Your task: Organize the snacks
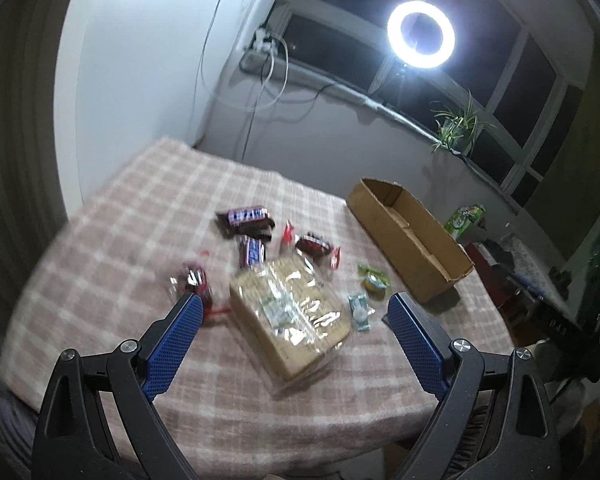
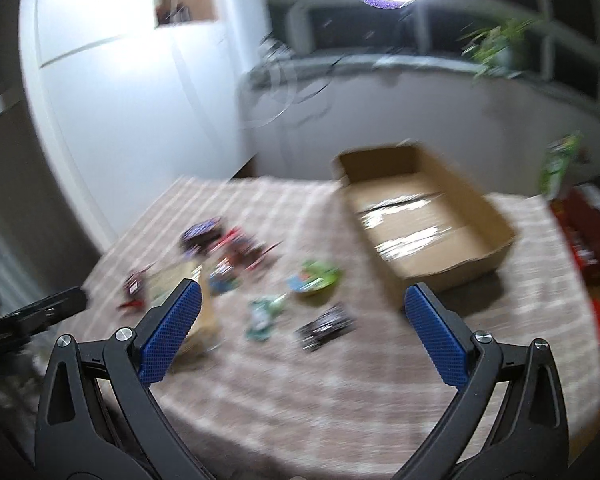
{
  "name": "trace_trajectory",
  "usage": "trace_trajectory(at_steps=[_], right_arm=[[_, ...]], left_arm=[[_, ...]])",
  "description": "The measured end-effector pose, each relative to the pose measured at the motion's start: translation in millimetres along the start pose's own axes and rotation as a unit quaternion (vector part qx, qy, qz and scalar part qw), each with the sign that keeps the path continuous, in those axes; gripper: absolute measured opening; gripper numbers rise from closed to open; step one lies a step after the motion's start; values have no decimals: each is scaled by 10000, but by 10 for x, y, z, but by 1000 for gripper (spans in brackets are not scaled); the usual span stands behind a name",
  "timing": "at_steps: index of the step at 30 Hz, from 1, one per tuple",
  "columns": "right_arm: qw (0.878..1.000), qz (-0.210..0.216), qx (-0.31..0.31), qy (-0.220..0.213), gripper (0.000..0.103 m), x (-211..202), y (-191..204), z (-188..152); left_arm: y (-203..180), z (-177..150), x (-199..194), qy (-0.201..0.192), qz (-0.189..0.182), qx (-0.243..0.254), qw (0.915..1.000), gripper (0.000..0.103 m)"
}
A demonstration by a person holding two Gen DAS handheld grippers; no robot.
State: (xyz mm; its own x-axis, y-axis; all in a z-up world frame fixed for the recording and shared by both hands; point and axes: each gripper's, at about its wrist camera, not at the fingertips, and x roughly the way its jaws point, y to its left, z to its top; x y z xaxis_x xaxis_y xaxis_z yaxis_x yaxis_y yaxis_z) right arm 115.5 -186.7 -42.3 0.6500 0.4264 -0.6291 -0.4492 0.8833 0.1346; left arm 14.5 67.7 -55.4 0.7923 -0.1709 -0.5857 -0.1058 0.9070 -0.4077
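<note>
Snacks [image 1: 260,248] lay scattered on the checked tablecloth [image 1: 120,220], left of the open cardboard box [image 1: 410,240]. The left gripper [image 1: 296,308] hovered above the table's near edge, angled down, its blue pads spread wide and holding nothing; the large clear-wrapped cracker pack [image 1: 290,314] sat just beyond, between its fingertips. The right gripper [image 2: 302,294] likewise hung above the cloth, jaws wide apart and empty, a black packet [image 2: 326,326] and green packets [image 2: 316,278] lying ahead of it, the box up to the right.

Gaping gripper [image 1: 296,306] — cracker pack [image 1: 290,316] below
</note>
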Motion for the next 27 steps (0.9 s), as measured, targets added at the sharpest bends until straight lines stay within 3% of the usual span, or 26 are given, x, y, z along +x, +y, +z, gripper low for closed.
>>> trace_trajectory(at_steps=[7,10,14,18,22,27], right_arm=[[9918,977,177,802,103,481,107,-5],[9852,1258,248,1139,103,699,167,24],[9732,1645,295,1579,95,904,250,80],[9621,1876,278,1959,93,1115,343,96],[9516,2035,274,2285,83,1317,422,89],[9456,2083,178,2492,72,1470,490,94]], left_arm=[[156,-110,267,538,-295,-423,9972,92],[220,-138,369,719,-406,-632,9946,85],[268,-168,475,856,-506,-774,9920,81],[282,-208,582,979,-554,-803,9904,77],[304,-244,674,1098,-631,-856,9883,68],[308,-270,751,1170,-649,-836,9875,66]])
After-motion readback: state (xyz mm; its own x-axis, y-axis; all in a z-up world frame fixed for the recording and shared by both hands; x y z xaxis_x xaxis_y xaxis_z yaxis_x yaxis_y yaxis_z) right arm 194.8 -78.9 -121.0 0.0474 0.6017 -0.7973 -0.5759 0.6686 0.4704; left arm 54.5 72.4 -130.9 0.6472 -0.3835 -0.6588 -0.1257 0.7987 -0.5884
